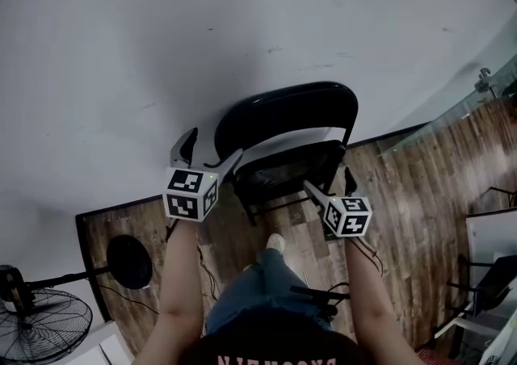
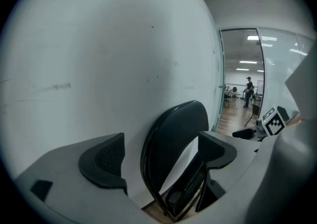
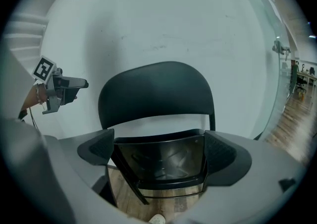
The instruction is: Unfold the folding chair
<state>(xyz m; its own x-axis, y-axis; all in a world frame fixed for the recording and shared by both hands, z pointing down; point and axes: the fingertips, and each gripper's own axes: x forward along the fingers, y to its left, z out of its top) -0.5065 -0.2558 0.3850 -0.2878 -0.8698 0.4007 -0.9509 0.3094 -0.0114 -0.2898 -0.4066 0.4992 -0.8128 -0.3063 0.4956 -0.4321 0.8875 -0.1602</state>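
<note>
Head view, centre of frame: the black folding chair point(image 1: 287, 139) stands on the wooden floor point(image 1: 404, 194) against the white wall point(image 1: 242, 24). It is folded. Its seat point(image 3: 161, 161) is tipped up, with the underside towards the person, below the curved backrest point(image 3: 156, 89).

The left gripper point(image 1: 208, 155) is at the chair's left edge, near the backrest. In the left gripper view its two pads point(image 2: 106, 161) stand wide apart. The backrest shows edge-on between them but farther off, and nothing is gripped.

The right gripper point(image 1: 331, 186) is at the lower right of the seat. In the right gripper view its pads point(image 3: 225, 156) are also wide apart and frame the seat on both sides. Whether either pad touches the seat cannot be told.

Lower left of the head view: a floor fan point(image 1: 40, 323) and a round black base point(image 1: 129, 261). The person's shoe point(image 1: 275, 242) is just below the chair.
</note>
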